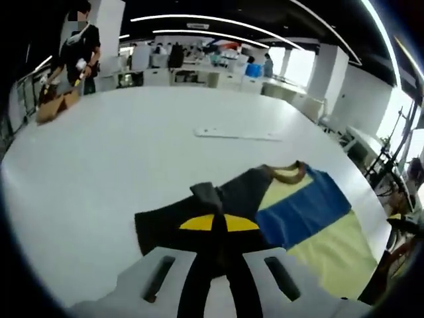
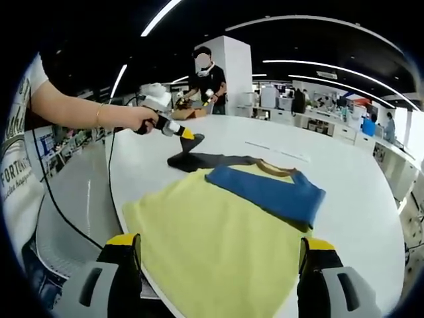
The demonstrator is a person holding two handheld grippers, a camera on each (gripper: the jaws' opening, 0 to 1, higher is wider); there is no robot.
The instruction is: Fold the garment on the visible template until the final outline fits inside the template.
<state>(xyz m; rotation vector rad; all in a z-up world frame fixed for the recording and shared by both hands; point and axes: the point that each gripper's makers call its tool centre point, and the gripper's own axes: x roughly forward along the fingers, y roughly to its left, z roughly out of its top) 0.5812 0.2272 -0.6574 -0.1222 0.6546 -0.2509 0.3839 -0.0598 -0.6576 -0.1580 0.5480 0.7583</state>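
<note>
A T-shirt point(image 2: 218, 232) lies flat on the white table point(image 1: 119, 152), with a yellow body, a blue chest band point(image 2: 271, 189), a tan collar point(image 2: 273, 169) and a dark grey sleeve point(image 1: 165, 225). My left gripper point(image 1: 218, 222) is shut on a pinched-up fold of the dark sleeve point(image 1: 207, 193). In the right gripper view the left gripper point(image 2: 191, 137) is held by a hand at the shirt's far left corner, lifting that sleeve. My right gripper point(image 2: 220, 245) is open just above the yellow hem, jaws wide apart with nothing between them.
A thin white strip point(image 1: 238, 134) lies on the table beyond the shirt. A person point(image 2: 205, 73) stands at the far edge by a cardboard box point(image 1: 56, 106). The table's near edge point(image 2: 122, 199) runs close to the hem. Office desks fill the background.
</note>
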